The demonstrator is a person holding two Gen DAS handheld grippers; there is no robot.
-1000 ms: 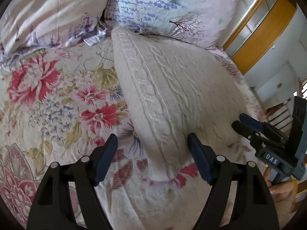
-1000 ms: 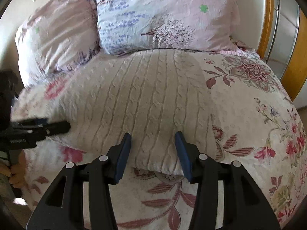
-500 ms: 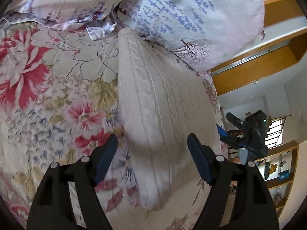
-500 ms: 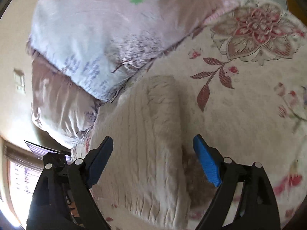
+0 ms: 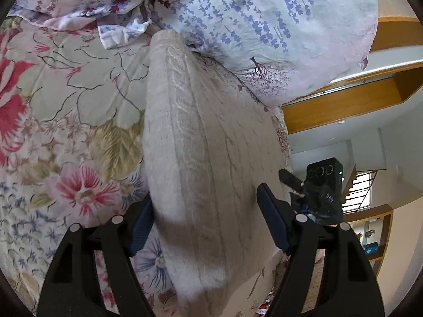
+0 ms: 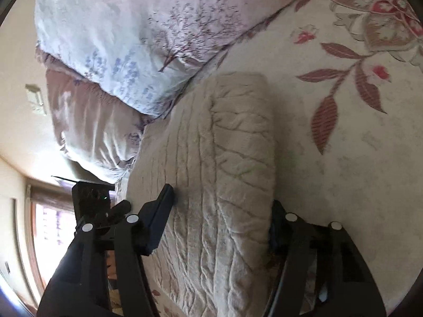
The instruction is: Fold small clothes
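Observation:
A cream cable-knit sweater point(image 5: 206, 163) lies folded on the floral bedspread point(image 5: 66, 111), its far end against the pillows. My left gripper point(image 5: 208, 227) is open, turned on its side, its jaws straddling the sweater's left near edge, one finger under it. My right gripper point(image 6: 222, 211) is open too, rolled sideways, its jaws straddling the sweater's point(image 6: 224, 174) right near edge. Each gripper shows in the other's view: the right one in the left wrist view point(image 5: 317, 192), the left one in the right wrist view point(image 6: 100, 206).
Two floral pillows point(image 5: 264, 21) lie at the head of the bed, touching the sweater's far end; they also show in the right wrist view point(image 6: 127, 34). Wooden wardrobe panels point(image 5: 343, 100) and a staircase point(image 5: 362, 185) stand beyond the bed's right side. A window point(image 6: 50, 237) is on the left.
Both grippers have rolled sideways and pushed forward onto the sweater's near corners. The jaws now straddle the folded edges, which look lifted.

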